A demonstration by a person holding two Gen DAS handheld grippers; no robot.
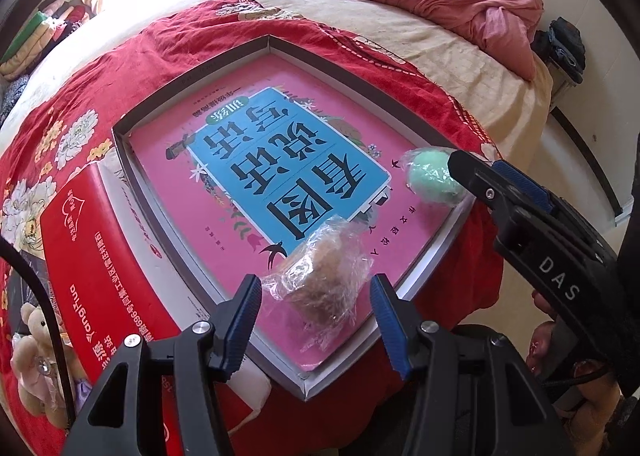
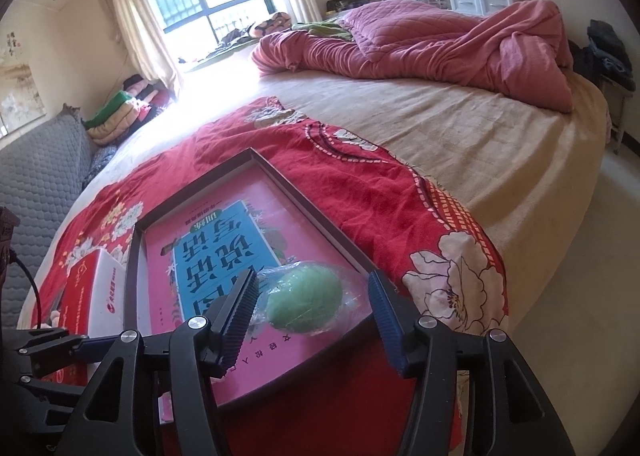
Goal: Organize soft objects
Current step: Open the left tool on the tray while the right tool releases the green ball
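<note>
A flat cardboard box [image 1: 140, 112] sits on the red flowery cloth [image 2: 320, 152] with a smooth pink book [image 1: 192, 192] inside. On the book, a fuzzy brown ball [image 1: 324, 272] in crinkly plastic lies between the left gripper [image 1: 316, 320]'s wide jaws, not squeezed. A round green ball [image 2: 304, 298] in clear wrap lies loose between the right gripper [image 2: 312, 320]'s wide jaws.

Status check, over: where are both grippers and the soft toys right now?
Left gripper open around wrapped brown toy in the tray. Right gripper open, wrapped green toy between its fingers, also in tray. Nothing in the way.
</note>
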